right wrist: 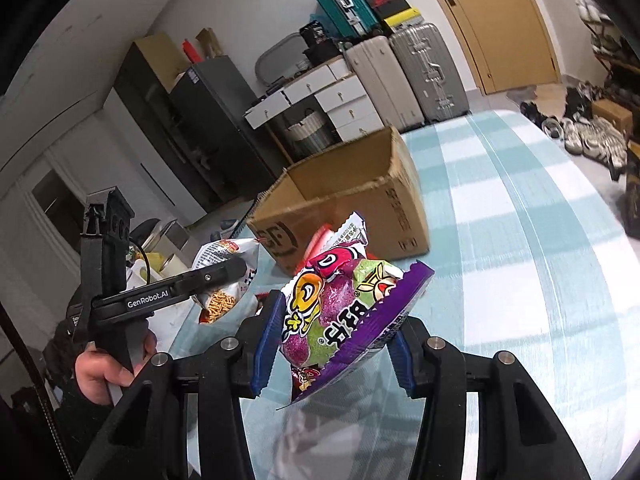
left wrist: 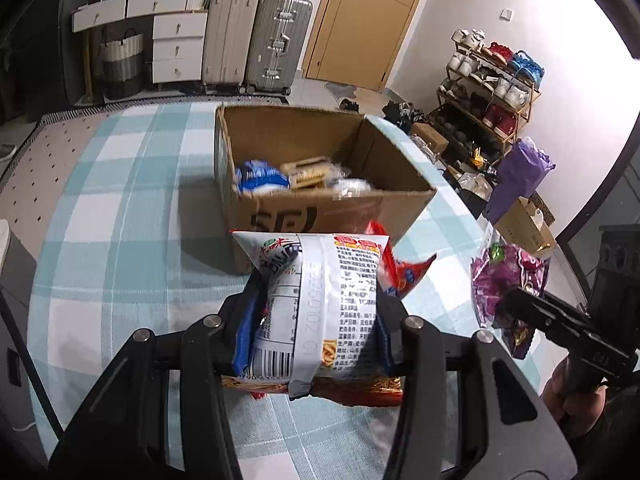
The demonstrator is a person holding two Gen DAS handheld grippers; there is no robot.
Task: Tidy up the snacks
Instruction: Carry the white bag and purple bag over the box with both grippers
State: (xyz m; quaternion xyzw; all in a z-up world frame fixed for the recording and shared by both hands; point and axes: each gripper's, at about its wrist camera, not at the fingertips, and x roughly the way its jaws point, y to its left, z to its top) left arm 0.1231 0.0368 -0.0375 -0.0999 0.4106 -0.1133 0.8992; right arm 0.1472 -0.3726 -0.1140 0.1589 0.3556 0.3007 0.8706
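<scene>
My left gripper is shut on a white noodle-snack packet and holds it above the table, just in front of an open cardboard box. The box holds several wrapped snacks. A red packet lies on the cloth behind the held packet. My right gripper is shut on a purple snack bag, held above the table to the right of the box. The purple bag also shows in the left wrist view, and the noodle packet in the right wrist view.
The table wears a teal and white checked cloth. Beyond it stand suitcases, white drawers, a wooden door and a shoe rack. Boxes and a purple bag sit on the floor at the right.
</scene>
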